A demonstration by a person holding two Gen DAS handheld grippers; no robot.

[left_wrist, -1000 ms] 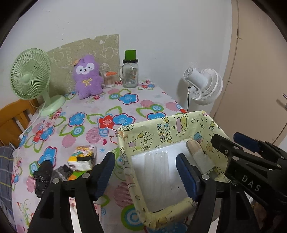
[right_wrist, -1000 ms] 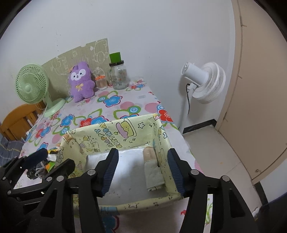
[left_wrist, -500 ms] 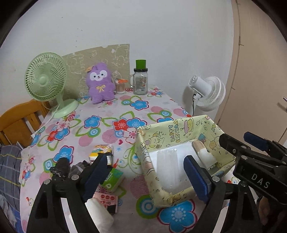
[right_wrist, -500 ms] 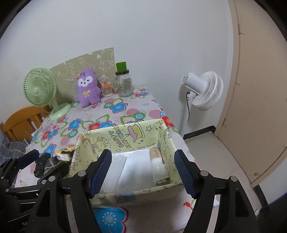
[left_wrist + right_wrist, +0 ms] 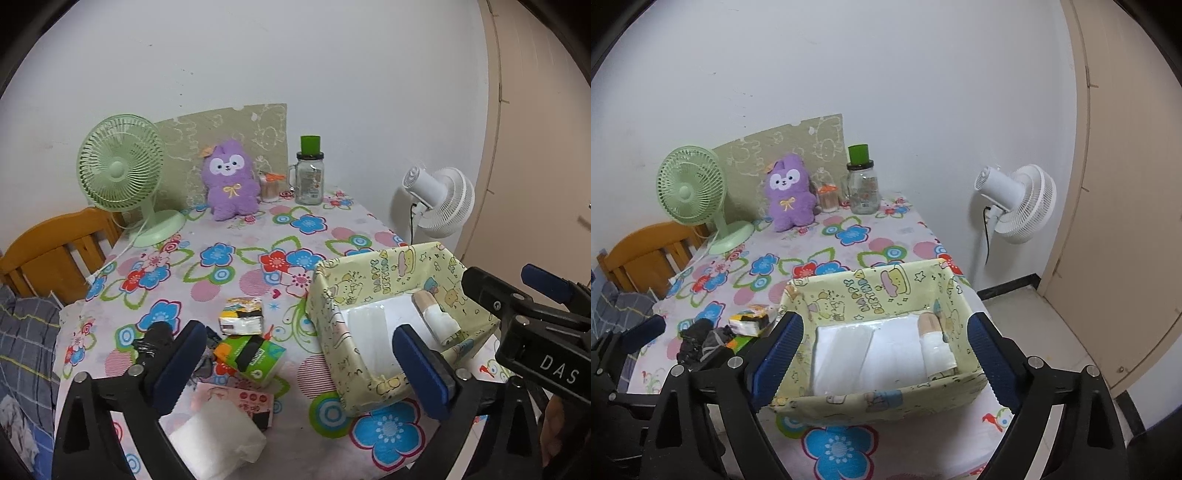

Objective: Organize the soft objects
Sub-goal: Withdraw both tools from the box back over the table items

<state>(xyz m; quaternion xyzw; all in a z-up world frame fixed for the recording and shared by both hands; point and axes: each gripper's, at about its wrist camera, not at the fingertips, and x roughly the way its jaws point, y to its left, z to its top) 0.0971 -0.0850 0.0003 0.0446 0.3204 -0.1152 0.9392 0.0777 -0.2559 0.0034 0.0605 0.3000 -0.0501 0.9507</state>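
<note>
The yellow box (image 5: 871, 400) stands at the near right corner of the table, and it already holds a flat white pack (image 5: 842, 354) and a beige roll (image 5: 934, 343) lying against its right wall. The loose soft things lie just left of the box: a yellow tissue pack (image 5: 242, 317), a green tissue pack (image 5: 253, 356) nearer the camera, a pink packet (image 5: 236, 400) with a white wad (image 5: 218, 443) in front of it, and a black bundle (image 5: 157, 341) furthest left. The left gripper (image 5: 299, 365) hovers above that pile and the box's left wall, its jaws opening with nothing pinched between them; the right gripper (image 5: 886, 354) hangs over the box, jaws opening too, straddling the box without pressing it. The next step looks like picking a pack from the pile, and it would go best by lowering the left gripper squarely over one pack, gripping its short sides gently so it does not crush, and steering clear of its neighbours. The table carries a flowered cloth (image 5: 258, 236); beyond the box stand a purple plush toy (image 5: 229, 181), a green fan (image 5: 122, 173) and a glass jar (image 5: 309, 177) against a white wall. A white fan (image 5: 1015, 199) stands on the floor right of the box, beside a beige door (image 5: 1126, 184).
</note>
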